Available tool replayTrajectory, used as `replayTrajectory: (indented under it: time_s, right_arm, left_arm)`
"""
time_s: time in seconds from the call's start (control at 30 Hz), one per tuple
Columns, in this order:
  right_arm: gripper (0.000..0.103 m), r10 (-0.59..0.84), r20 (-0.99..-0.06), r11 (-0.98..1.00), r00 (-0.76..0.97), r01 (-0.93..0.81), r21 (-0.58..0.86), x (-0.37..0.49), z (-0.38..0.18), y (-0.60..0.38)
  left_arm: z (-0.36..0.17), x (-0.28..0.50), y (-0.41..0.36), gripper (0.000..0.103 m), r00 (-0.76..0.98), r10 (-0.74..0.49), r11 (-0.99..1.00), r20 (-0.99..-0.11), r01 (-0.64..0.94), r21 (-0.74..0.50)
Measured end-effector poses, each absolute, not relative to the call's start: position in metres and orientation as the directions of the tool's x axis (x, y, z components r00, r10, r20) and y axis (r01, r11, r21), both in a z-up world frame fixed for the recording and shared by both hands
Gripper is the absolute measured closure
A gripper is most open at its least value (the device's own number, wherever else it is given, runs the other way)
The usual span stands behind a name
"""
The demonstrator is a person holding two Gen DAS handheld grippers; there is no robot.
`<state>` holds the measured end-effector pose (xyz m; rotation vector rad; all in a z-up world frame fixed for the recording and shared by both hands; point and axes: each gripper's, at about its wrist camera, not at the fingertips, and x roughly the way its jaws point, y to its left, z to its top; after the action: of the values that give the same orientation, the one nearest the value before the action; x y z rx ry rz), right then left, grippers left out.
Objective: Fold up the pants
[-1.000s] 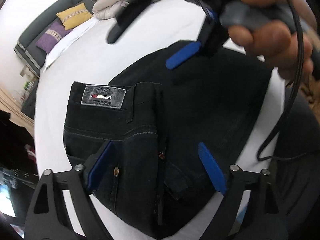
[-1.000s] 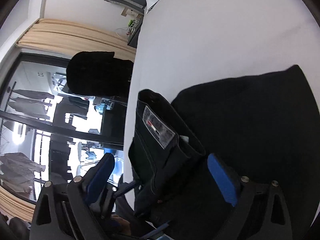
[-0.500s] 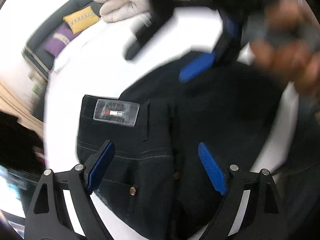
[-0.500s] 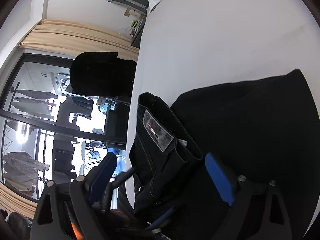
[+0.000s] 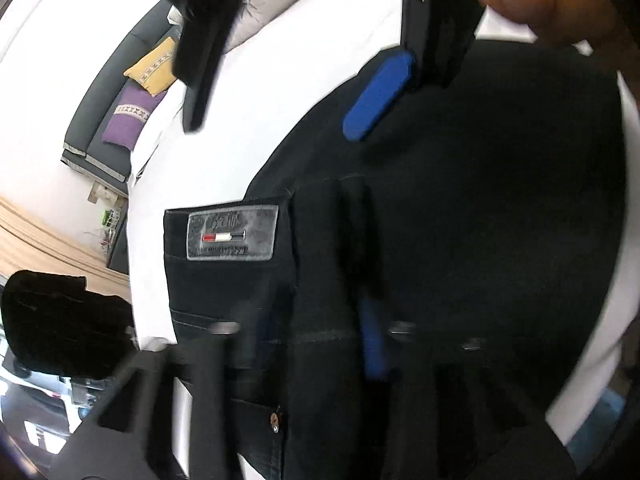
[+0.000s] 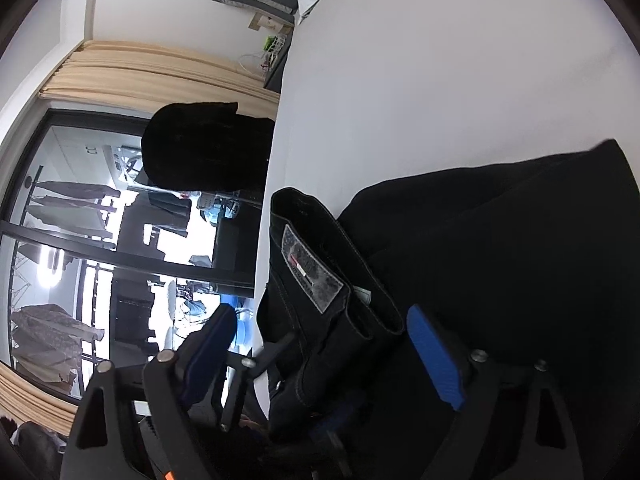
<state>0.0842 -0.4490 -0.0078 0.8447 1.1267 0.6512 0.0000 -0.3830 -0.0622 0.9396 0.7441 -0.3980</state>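
Both grippers hover over the black pants (image 6: 500,240), folded on the white table (image 6: 440,60). Right gripper (image 6: 328,344) jaws gape empty astride the waistband; left gripper (image 5: 312,348) too blurred to tell. Looks like final tidying; next, grab a fold edge.

Both grippers (image 5: 312,344) (image 6: 324,344) spread wide.

Both wrist cameras look closely down their fingers at the folded black denim pants (image 5: 460,200) (image 6: 500,240), sharing its grey waistband patch (image 5: 232,232) (image 6: 310,270).
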Motion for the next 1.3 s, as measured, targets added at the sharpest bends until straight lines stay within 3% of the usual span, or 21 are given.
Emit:
replayTrajectory:
  time_s: [0.23, 0.47, 0.53, 0.7, 0.77, 1.07, 1.3]
  right_arm:
    - [0.015, 0.804, -0.540, 0.569, 0.248, -0.058, 0.820, 0.108, -0.008, -0.426]
    - [0.016, 0.789, -0.606, 0.613, 0.103, -0.055, 0.788, 0.139, -0.027, -0.396]
    - [0.021, 0.806, -0.588, 0.592, 0.071, -0.081, 0.802, 0.141, -0.024, -0.385]
    - [0.072, 0.776, -0.629, 0.627, 0.046, -0.150, 0.764, 0.141, -0.017, -0.360]
    - [0.079, 0.758, -0.647, 0.650, 0.085, -0.172, 0.740, 0.133, -0.008, -0.361]
    - [0.084, 0.649, -0.666, 0.746, 0.367, -0.134, 0.653, 0.063, 0.037, -0.437]
    - [0.084, 0.571, -0.693, 0.780, 0.440, -0.026, 0.626, 0.028, 0.031, -0.505]
  left_arm:
    - [-0.049, 0.001, -0.361, 0.090, 0.676, -0.063, 0.604, -0.734, 0.611, 0.511]
    - [-0.008, -0.002, -0.326, 0.093, 0.691, -0.169, 0.691, -0.703, 0.591, 0.415]
    - [-0.004, -0.011, -0.324, 0.093, 0.690, -0.190, 0.699, -0.698, 0.595, 0.398]
    - [0.007, -0.021, -0.318, 0.093, 0.691, -0.213, 0.694, -0.691, 0.605, 0.391]
    - [0.015, -0.031, -0.314, 0.093, 0.690, -0.228, 0.688, -0.687, 0.613, 0.387]
    - [0.045, -0.071, -0.365, 0.093, 0.635, -0.377, 0.559, -0.674, 0.736, 0.380]
    - [0.039, -0.088, -0.423, 0.093, 0.576, -0.443, 0.444, -0.687, 0.807, 0.390]
